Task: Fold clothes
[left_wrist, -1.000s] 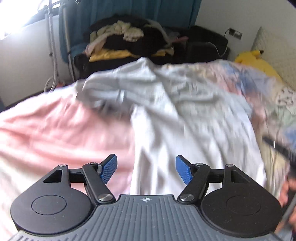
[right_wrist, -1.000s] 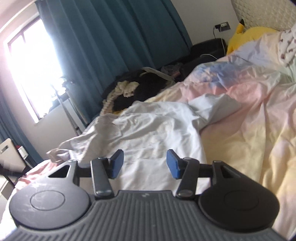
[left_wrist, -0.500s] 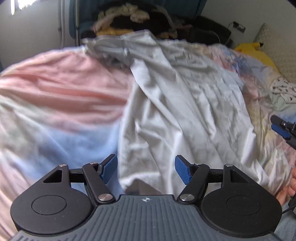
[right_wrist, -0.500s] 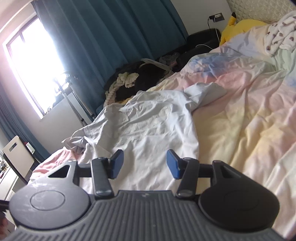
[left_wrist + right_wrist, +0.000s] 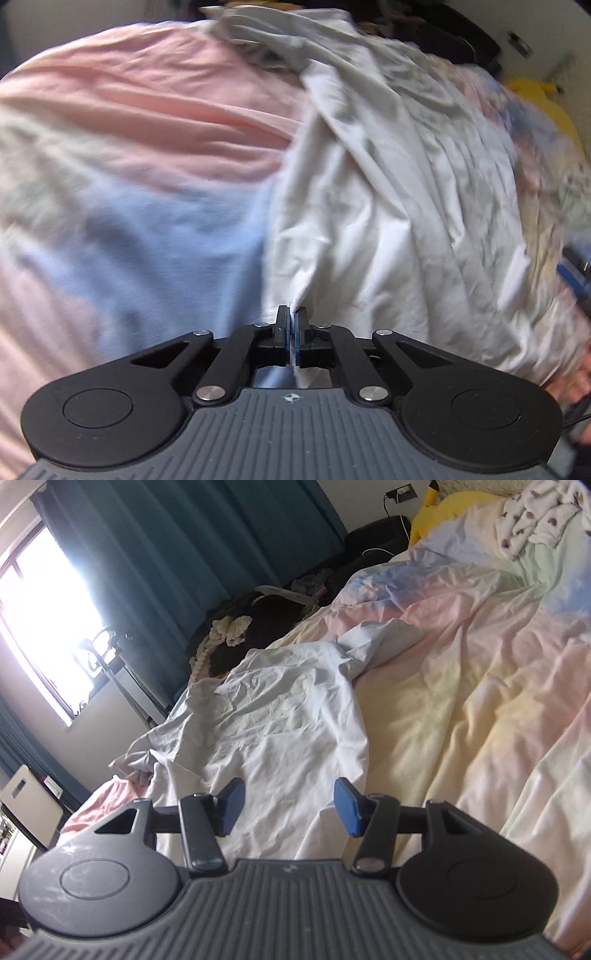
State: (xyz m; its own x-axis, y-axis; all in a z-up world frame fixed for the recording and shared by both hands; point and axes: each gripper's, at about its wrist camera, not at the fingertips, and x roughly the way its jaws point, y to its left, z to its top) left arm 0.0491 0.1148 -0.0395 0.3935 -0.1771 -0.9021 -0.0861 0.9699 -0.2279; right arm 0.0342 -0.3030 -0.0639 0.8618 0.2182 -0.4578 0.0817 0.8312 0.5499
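The left gripper (image 5: 291, 325) is clenching the near hem of the white shirt (image 5: 388, 206) lying spread along the bed's (image 5: 129, 155) near edge, while the right gripper (image 5: 288, 808) is hovering released over its other hem corner, likely so both can lift it.

The garment (image 5: 388, 206) is plain white, with a faint cream-white design across its middle in the right wrist view. The bedsheet (image 5: 480, 686) under it is a soft wash of pastel pink, pale yellow, light blue and mint, and a white cloth with small dark red-brown spots (image 5: 528, 520) lies on it beside something bright yellow (image 5: 443, 513). The curtain (image 5: 184, 554) is deep teal, the heap of clothes (image 5: 258, 627) before it mostly black with a cream knit piece, and both grippers are black with blue pads (image 5: 349, 806).
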